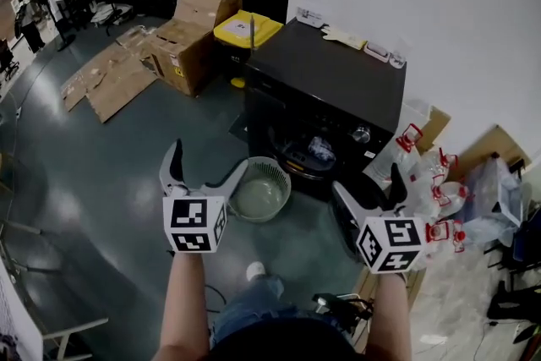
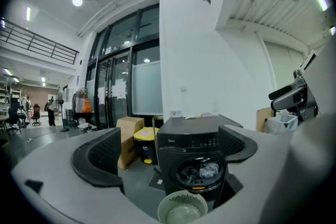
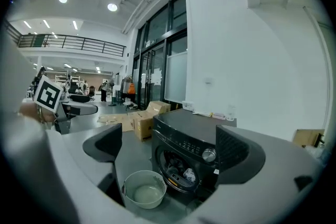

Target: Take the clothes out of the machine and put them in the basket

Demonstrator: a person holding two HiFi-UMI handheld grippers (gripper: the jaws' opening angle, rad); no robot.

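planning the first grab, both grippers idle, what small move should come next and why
Probably ease the right gripper toward the clothes in the machine: it and the left gripper hang open and empty, short of it, and the basket is empty.

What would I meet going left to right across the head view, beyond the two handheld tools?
Flattened cardboard → cardboard boxes → yellow-lidded bin → black washing machine → clear jugs with red handles.

white wall on the right, dark glossy floor, cardboard boxes and a yellow bin by the tall glazed doors, round ceiling lights, mezzanine railing at the back
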